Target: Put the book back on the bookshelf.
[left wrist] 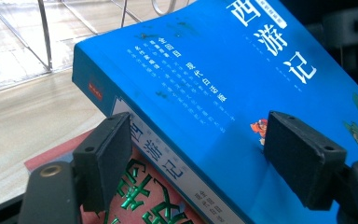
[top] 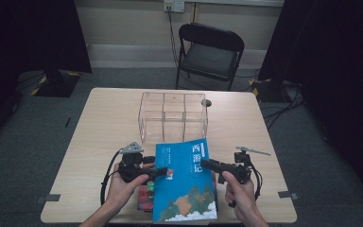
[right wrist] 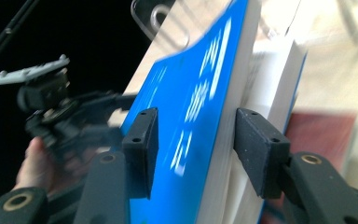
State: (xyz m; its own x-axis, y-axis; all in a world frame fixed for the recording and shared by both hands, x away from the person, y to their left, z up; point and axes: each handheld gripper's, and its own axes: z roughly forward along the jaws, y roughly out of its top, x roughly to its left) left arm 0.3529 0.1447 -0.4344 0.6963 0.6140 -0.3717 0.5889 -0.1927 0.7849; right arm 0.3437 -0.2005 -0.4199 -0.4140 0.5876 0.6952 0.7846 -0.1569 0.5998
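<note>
High view. Blue book [top: 185, 184] nearest, front cover up, white characters down one side, painted landscape and white cloud at the near end; held between both grippers above the near table [top: 104, 123] edge. Left gripper [top: 158, 172] at the spine side, right gripper [top: 207, 164] at the page side, presumably so the volume lifts level. Red book [top: 144, 196] flat underneath, just beside the left hand [top: 123, 187]. Clear divided box [top: 172, 117] beyond the jaws, compartments empty, probably the destination. Folding chair [top: 210, 52] farther off, past the table.

Left gripper view. Jaws apart, one on each side of the blue book's [left wrist: 223, 93] spine corner: near jaw against the spine, far jaw resting on the cover; firm clamp cannot be told. Spine white with blue characters; cover bright blue, slightly scuffed. Red book [left wrist: 144, 196] with green lettering directly below the jaws.

Right gripper view. Jaws astride the fore-edge of the blue book [right wrist: 191, 107], cover side by one jaw, white page block by the other; gap visible at both, so not yet closed on it. Cover blurred. Other gripper [right wrist: 86, 114] beyond.
</note>
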